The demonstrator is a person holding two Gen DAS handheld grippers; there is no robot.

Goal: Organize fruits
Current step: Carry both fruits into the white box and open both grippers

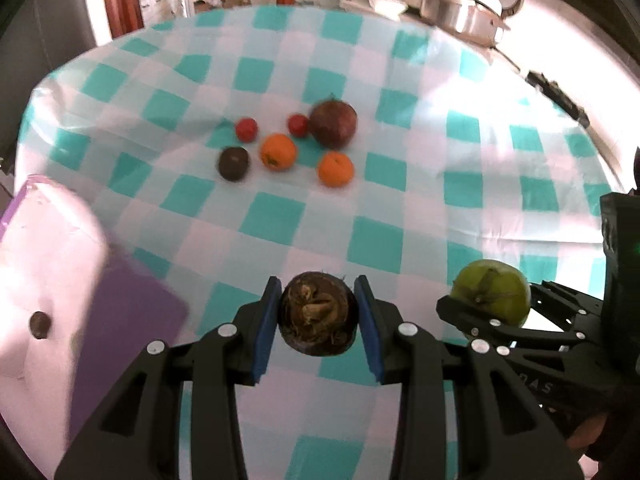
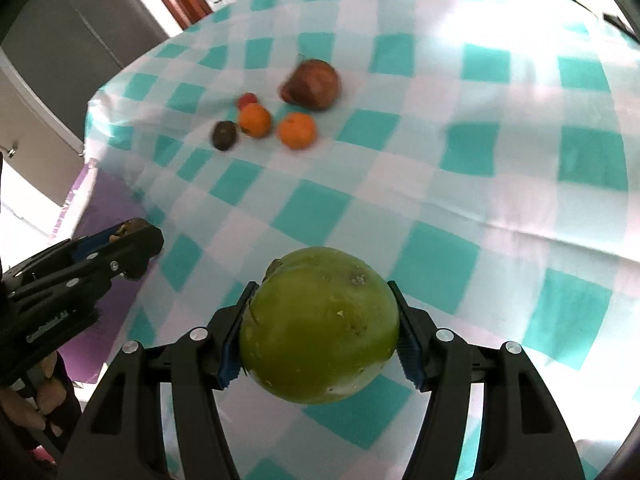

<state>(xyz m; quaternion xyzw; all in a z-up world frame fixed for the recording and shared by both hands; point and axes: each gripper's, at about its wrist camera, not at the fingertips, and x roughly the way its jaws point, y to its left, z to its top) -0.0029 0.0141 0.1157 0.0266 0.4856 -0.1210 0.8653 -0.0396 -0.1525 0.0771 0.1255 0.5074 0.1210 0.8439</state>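
**Both grippers loaded, six fruits left on the cloth**

Nearest the left cam: a dark brown fruit (image 1: 317, 314), rough and fibrous w/ a dried stem end, clamped between the blue pads (image 1: 267, 330) of the left gripper (image 1: 318, 320) and held above the checked tablecloth (image 1: 400, 184). Nearest the right cam: a big green fruit (image 2: 320, 326), pinched on both sides by the right gripper (image 2: 320, 330), also off the table.

Progress, as a judgement: early to mid. Two fruits are in hand but not placed. A group sits mid-table: one large reddish-brown fruit (image 1: 333, 124), two oranges (image 1: 279, 151) (image 1: 336, 169), two small red fruits (image 1: 246, 129) (image 1: 298, 124) and one dark round fruit (image 1: 233, 164). At the left edge lies a purple board (image 1: 132, 332) w/ a small dark thing (image 1: 39, 325) by it; prob. the drop zone, can't confirm. Left to do: set down both held fruits, then clear the six.

View diffs:
- Left cam shows both small red fruits; right cam shows only one (image 2: 247, 100), the other likely hidden behind the near orange.
- Left cam shows metal pots (image 1: 460, 10) behind the table; right cam doesn't.
- Left cam shows the green fruit's stem end (image 1: 486, 292); right cam shows its smooth, spotted flank.
- Right cam sees the left gripper side-on (image 2: 134, 236), brown fruit barely peeking out.
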